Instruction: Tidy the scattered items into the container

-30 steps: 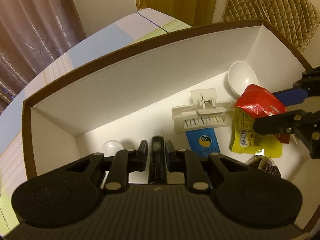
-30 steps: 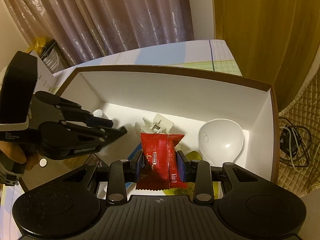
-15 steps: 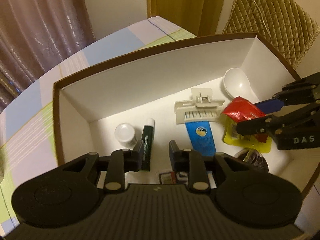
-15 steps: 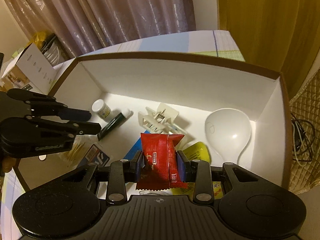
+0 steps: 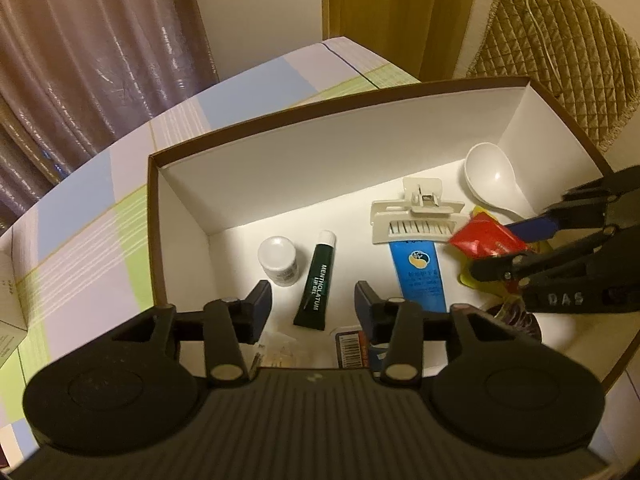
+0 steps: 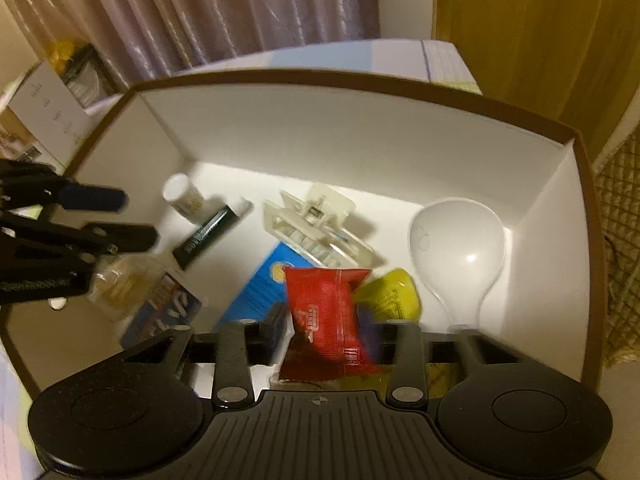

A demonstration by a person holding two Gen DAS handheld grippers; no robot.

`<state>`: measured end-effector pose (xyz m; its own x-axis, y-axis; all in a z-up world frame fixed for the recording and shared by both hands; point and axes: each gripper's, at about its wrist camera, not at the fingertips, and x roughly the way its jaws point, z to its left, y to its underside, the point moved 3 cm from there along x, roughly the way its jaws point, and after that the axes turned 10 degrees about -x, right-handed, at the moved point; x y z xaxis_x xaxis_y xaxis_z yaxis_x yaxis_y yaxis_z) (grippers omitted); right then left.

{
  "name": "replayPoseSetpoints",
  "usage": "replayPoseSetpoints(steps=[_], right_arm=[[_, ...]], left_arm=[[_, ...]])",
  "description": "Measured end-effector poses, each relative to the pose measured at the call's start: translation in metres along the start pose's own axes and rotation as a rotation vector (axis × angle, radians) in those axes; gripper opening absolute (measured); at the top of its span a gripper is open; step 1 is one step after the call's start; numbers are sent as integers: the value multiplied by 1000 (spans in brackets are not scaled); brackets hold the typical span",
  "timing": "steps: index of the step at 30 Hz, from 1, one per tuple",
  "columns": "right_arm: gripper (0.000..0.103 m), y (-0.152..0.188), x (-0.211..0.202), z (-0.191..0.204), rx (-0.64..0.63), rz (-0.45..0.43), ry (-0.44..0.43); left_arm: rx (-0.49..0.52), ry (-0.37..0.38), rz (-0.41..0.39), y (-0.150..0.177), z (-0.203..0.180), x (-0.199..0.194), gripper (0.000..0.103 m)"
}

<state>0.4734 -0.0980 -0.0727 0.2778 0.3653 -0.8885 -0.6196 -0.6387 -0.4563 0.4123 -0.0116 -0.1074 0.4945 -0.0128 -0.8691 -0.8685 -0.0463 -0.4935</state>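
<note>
Over the box (image 5: 360,168), left tongs (image 5: 312,304) spread, empty, right tongs (image 6: 326,330) loose around red packet (image 6: 324,304).

I count one box (image 5: 360,128) on the table. Inside it I see one white spoon (image 5: 494,182), one hair clip (image 5: 416,220), one blue tube (image 5: 420,272), one green tube (image 5: 318,280), one small white jar (image 5: 278,260), one red packet (image 6: 324,312), one yellow packet (image 6: 390,296), one barcoded blue pack (image 6: 164,312) and one clear bag of sticks (image 6: 120,284). Two grippers, left (image 5: 312,304) and right (image 6: 326,332).
</note>
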Motion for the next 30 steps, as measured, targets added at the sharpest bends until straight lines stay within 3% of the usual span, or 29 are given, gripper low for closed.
replayPoseSetpoints(steps=[3,10,21,25,30], right_arm=[[103,-1,-9,4,-46,-39,14],[103,3,-16,14,-71,0,40],[103,21,-53,18,40,-55,13],[103,27,-70,21,50,-87,64],[103,39,-90,27,52,-124,116]], left_arm=[[-6,0,-3,-1,0,-2,46],[-21,-18,-6,-3,-3,-6,58],[-40,-32,-37,2,-15,-27,78],[-58,-60,-61,9,-21,-42,87],[-64,-66,-79,20,-28,-64,88]])
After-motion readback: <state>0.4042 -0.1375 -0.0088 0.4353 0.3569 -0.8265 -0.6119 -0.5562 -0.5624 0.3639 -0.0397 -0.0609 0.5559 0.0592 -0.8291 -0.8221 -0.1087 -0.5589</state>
